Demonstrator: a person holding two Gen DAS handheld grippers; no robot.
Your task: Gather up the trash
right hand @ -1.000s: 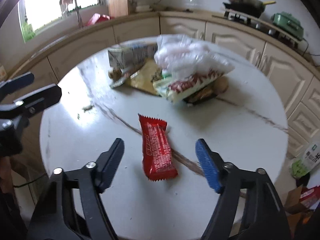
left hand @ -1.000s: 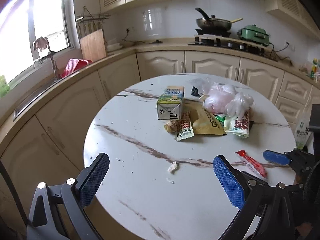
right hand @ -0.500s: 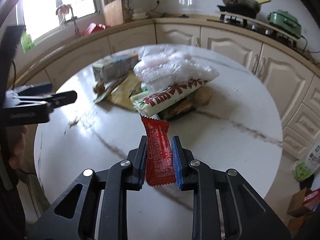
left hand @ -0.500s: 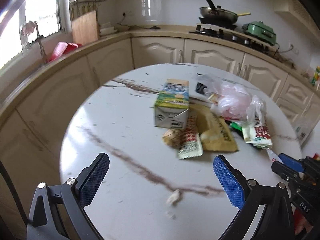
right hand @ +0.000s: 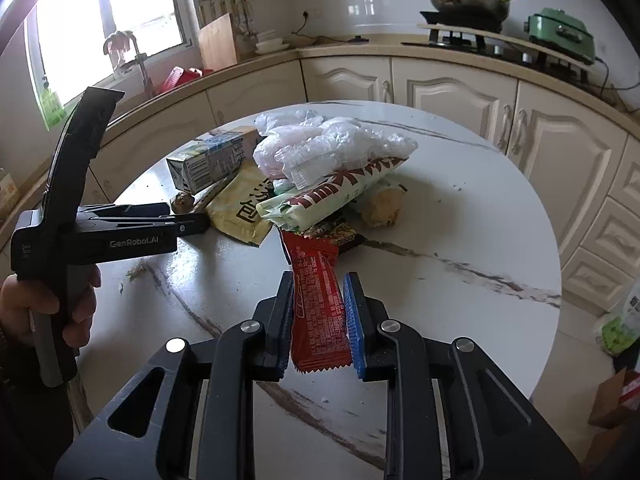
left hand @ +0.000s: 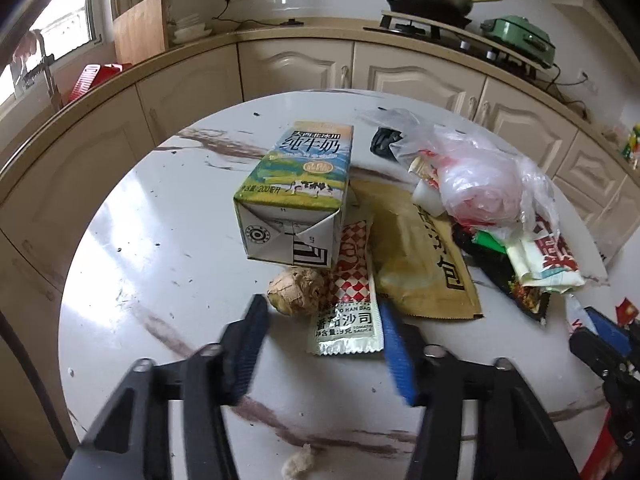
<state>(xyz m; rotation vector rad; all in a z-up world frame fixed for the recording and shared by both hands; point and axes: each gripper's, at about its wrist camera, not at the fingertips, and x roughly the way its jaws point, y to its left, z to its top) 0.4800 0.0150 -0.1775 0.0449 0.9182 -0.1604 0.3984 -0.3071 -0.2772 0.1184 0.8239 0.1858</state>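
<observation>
1. Right tool (right hand: 319,312) is pinching the red snack wrapper (right hand: 318,300) by its long edges, pads flat on both sides. Wrapper hangs lengthwise btwn the fingers, far end just at the trash pile, so it looks lifted clear of the desk (right hand: 460,232).
2. Left tool (left hand: 324,344) is spread wide, w/ fingers either side of the ketchup sachet (left hand: 350,320). Nothing gripped yet; prob lined up to close on it.
3. Sachet lies flat, tucked partly under the milk carton (left hand: 296,196), ginger knob (left hand: 298,292) touching its left edge. Approaching the free near end makes sense.
4. Rest of the trash sits heaped mid-desk: plastic bag (left hand: 480,184), tan pouch (left hand: 424,264), noodle packet (left hand: 552,256).
</observation>
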